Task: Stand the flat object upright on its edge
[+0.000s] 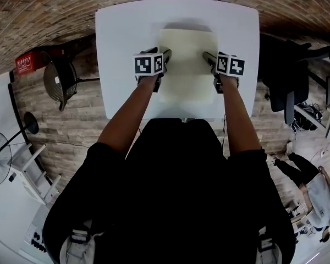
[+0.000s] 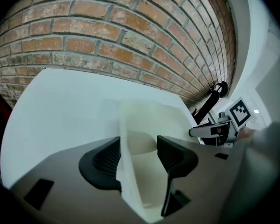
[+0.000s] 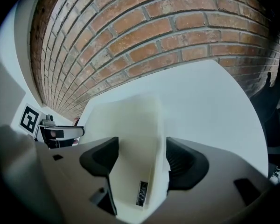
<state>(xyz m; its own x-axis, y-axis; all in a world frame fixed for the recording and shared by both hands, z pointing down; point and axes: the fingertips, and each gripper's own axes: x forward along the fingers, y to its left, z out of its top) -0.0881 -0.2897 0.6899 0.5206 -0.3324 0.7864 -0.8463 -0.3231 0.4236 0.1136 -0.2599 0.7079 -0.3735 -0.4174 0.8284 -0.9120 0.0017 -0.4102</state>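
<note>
Head view is showing the cream flat object (image 1: 187, 65) lying on its broad face near the middle of the white table (image 1: 121, 37), not standing on an edge. I am holding my left gripper (image 1: 165, 54) at its left side and my right gripper (image 1: 209, 57) at its right side, both arms reaching forward and both tools pointing steeply down. Left gripper view is showing my left jaws standing spread, straddling the raised left edge of the flat object. The outer pad (image 2: 105, 160) is sitting just beside the outside of that edge, and I cannot tell whether it is touching. The inner pad (image 2: 170, 154) is hanging clear over the object's top face, so nothing is being pinched. Right gripper view is showing the same on the other side. My right jaws are standing wide, the object's right edge is running up between them, and both pads are keeping off it with gaps showing. A small dark label (image 3: 142, 193) is showing on the object's face close to my right jaws. Brick paving (image 1: 71, 131) is surrounding the table, and the object's far edge is stopping well short of the table's far rim
</note>
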